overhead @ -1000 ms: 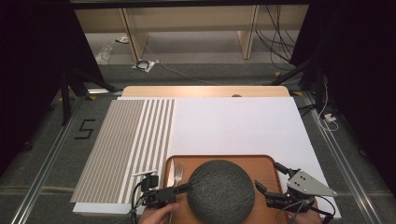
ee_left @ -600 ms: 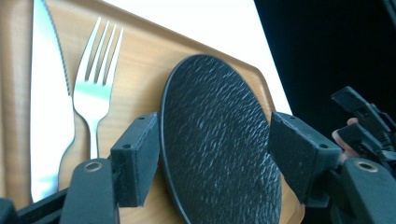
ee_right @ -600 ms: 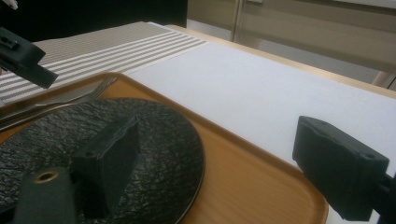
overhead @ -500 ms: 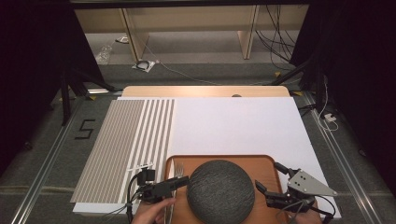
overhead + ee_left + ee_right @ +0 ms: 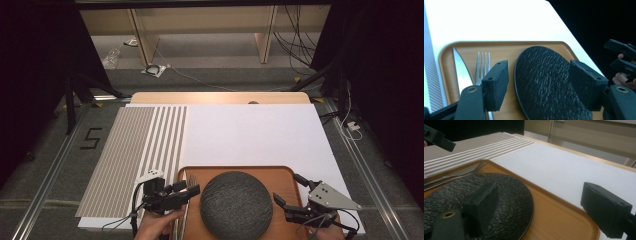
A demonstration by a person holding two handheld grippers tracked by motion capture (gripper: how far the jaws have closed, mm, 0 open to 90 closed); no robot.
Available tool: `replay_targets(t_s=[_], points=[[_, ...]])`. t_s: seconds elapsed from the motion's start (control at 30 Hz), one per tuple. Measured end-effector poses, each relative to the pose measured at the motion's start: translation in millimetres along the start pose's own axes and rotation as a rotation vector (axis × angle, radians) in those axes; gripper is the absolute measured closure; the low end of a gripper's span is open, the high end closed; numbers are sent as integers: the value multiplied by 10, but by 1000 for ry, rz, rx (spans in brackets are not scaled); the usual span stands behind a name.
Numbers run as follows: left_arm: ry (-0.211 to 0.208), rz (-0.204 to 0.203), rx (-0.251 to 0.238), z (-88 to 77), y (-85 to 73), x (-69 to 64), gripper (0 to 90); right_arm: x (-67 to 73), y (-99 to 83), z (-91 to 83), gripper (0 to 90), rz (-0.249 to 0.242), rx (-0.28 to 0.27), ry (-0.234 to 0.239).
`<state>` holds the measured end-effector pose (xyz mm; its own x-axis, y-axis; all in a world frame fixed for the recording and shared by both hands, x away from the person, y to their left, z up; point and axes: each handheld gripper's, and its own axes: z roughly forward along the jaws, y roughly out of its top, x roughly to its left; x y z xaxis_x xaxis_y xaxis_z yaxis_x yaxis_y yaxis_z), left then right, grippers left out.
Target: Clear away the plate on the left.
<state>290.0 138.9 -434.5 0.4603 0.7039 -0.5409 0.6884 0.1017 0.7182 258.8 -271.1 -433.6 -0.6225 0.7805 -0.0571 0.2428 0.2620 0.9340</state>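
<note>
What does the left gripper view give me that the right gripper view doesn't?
Left gripper view alone: the knife lying flat beside the fork at the tray's left edge, plus the other gripper at its right border. Right gripper view alone: the striped mat and the table's far wooden edge. Both show the dark textured plate on the wooden tray, and open jaws.

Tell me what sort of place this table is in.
Probably a lab or studio set up for recording, not a dining room: black curtains flank the table, loose cables lie on the floor, and a wooden tray holds a staged place setting.
</note>
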Motion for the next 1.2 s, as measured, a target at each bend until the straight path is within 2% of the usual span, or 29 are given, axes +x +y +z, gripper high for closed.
replay_targets(t_s=[0.1,0.2,0.27,0.37,0.47,0.67,0.77,0.83,1.07,1.2], points=[[11,52,-7,-13,17,-5,305,0,0,-2,161,0,-1,0],[11,87,-21,-27,29,-1,305,0,1,-1,160,1,-1,0],[8,105,-30,-38,39,-4,301,0,1,-1,160,0,-2,0],[1,156,-44,-58,48,-9,298,-1,-1,4,160,2,-9,1],[-15,178,-53,-70,53,-14,290,-1,0,1,160,1,-6,0],[-39,248,-62,-100,53,-18,273,-1,0,-2,160,1,-2,0],[-31,283,-66,-116,46,-16,248,1,0,2,160,2,-9,0],[-35,299,-80,-131,45,-11,240,2,0,-1,160,1,-7,1],[-60,312,-126,-193,47,33,217,8,3,-3,160,1,-7,2],[-67,350,-154,-241,43,27,192,12,4,1,160,-1,-9,2]])
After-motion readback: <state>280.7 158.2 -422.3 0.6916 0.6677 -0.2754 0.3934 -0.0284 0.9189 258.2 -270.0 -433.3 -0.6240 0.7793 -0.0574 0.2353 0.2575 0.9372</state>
